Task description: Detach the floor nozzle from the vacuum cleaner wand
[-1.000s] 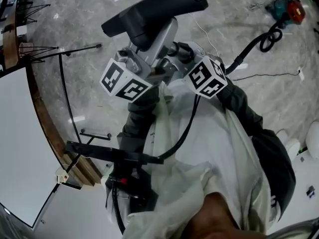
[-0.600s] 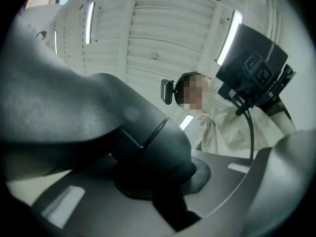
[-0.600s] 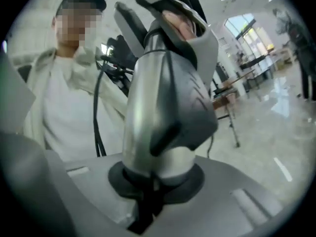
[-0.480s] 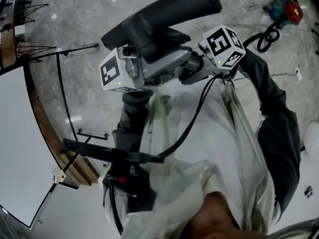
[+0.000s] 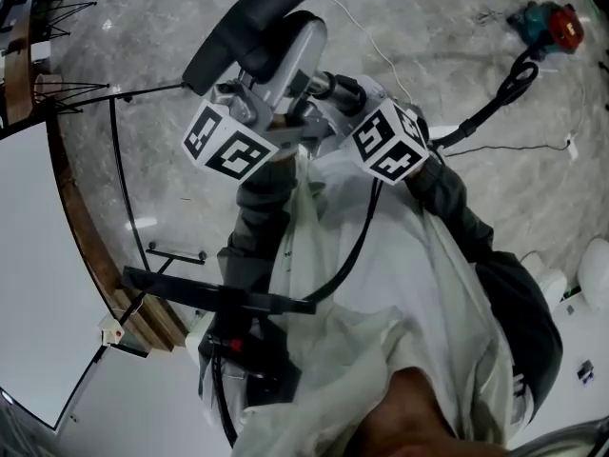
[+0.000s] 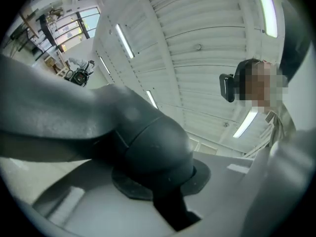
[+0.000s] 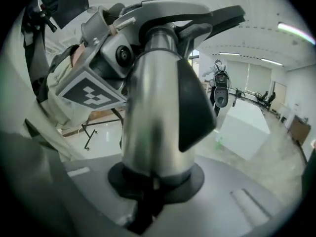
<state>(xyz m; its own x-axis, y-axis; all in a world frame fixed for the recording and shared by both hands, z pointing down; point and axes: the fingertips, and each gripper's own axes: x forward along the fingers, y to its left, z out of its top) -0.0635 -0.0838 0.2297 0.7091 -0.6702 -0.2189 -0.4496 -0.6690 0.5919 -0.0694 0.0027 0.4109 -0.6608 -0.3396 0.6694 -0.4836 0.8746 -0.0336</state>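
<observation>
A long black floor nozzle [image 5: 243, 17] is tilting in mid-air, its dark rounded neck sitting against a shiny silver wand [image 7: 150, 112].

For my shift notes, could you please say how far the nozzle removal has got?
Done: left gripper grips the nozzle neck, right gripper the silver wand. In hand: the pair is held up, apparently joined. Left: pulling nozzle and wand apart.
</observation>
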